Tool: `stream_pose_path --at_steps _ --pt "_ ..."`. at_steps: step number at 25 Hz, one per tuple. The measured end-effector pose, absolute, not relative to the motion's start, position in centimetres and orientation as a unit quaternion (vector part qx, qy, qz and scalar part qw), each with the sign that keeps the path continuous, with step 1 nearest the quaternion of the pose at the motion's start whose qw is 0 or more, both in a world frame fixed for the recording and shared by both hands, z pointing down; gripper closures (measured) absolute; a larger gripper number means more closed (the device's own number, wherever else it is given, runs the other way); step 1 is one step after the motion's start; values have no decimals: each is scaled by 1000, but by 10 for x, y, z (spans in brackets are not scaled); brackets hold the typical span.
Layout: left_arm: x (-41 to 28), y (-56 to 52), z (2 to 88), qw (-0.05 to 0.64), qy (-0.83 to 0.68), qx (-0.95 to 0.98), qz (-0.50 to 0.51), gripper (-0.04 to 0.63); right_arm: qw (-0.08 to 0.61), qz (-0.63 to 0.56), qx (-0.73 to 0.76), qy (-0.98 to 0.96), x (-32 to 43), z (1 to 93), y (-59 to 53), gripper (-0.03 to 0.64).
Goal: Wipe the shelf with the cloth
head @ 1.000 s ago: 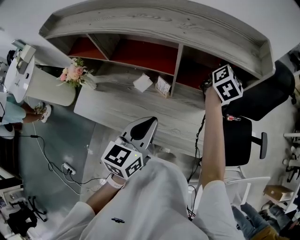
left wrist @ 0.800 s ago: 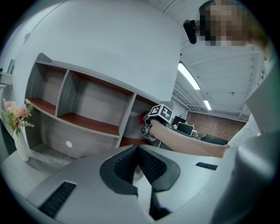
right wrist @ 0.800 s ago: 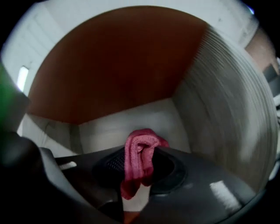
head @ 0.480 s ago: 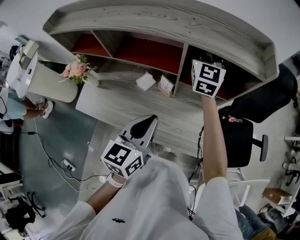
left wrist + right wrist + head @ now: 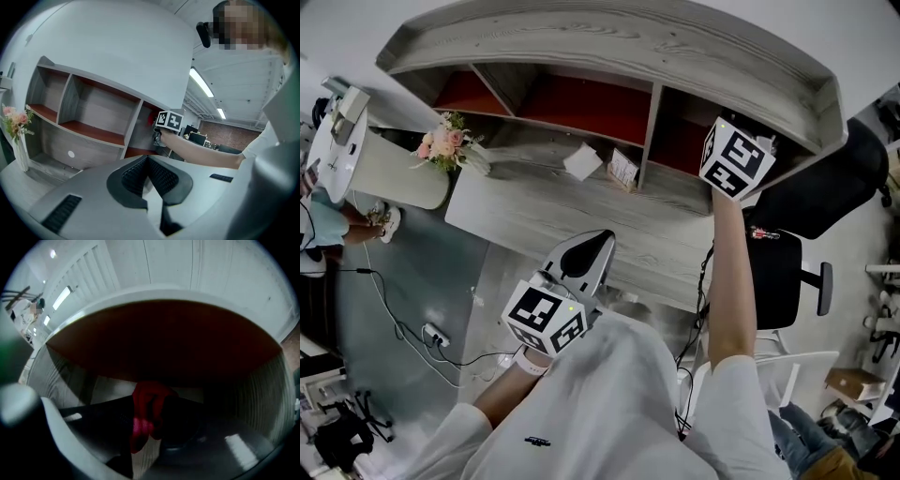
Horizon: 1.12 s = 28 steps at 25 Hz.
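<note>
A grey wooden shelf unit (image 5: 609,42) with red back panels stands on the desk. My right gripper (image 5: 735,156) reaches into its right-hand compartment (image 5: 680,141); the marker cube hides the jaws in the head view. In the right gripper view the right gripper (image 5: 150,405) is shut on a red cloth (image 5: 146,411), bunched between the jaws inside the dark compartment with its red back (image 5: 164,343). My left gripper (image 5: 596,246) is held low near my body, jaws shut with nothing between them. The left gripper view shows the left gripper (image 5: 148,160) and the right gripper's cube (image 5: 169,120) at the shelf.
A vase of pink flowers (image 5: 443,144) stands at the desk's left end. A white box (image 5: 582,163) and a small card (image 5: 624,172) sit on the desk (image 5: 572,225) under the middle compartment. A black office chair (image 5: 789,274) is at the right. Cables and a socket strip (image 5: 437,337) lie on the floor.
My right gripper swept left inside the right compartment with the cloth, then came back a little to the right. The left gripper has not moved.
</note>
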<state>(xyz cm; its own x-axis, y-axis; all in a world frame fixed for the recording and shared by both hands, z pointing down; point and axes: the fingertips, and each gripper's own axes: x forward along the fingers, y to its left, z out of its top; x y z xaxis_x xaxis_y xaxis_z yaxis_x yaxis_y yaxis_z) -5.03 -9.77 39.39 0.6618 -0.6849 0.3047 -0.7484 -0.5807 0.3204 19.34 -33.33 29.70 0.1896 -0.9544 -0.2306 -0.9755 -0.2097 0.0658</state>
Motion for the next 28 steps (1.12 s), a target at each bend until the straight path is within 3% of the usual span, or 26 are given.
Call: stream_pose_path --at_steps 7,18,28 --pt "-56 -93 392 211 -410 884 76 589 107 49 -837 535 253 301 -315 491" --pt "-45 -82 389 203 -400 890 82 589 37 132 -683 717 129 293 -338 491" --pt "-52 -77 387 207 -409 886 68 589 93 93 -682 719 123 288 -289 491"
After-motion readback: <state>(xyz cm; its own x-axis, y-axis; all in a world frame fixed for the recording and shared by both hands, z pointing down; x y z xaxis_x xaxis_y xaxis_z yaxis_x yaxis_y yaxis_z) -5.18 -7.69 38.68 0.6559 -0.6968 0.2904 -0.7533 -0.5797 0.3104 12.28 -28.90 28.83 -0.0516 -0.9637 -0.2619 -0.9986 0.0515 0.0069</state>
